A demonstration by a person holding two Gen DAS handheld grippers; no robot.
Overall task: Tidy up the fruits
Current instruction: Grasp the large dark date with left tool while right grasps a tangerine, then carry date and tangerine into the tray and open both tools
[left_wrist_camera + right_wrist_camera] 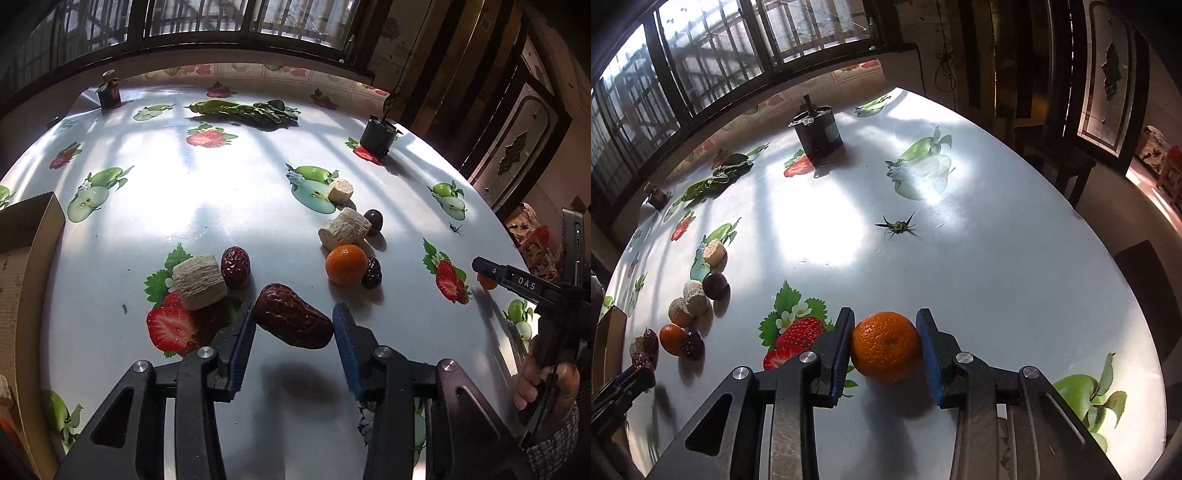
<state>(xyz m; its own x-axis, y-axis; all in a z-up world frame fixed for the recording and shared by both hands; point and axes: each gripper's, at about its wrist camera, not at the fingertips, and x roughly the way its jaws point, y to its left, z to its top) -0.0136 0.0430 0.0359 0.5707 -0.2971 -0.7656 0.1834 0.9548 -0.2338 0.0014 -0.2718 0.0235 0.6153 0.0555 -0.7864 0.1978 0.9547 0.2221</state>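
My left gripper is shut on a large wrinkled red date, held just above the table with its shadow below. My right gripper is shut on a small orange mandarin; it also shows in the left wrist view at the right. On the table lie a second mandarin, two smaller red dates, a dark round fruit and several pale sugarcane-like chunks.
A cardboard box stands at the table's left edge. Green leafy vegetables, a small dark jar and a black canister stand at the back. A green fruit calyx lies mid-table. The tablecloth has printed fruit pictures.
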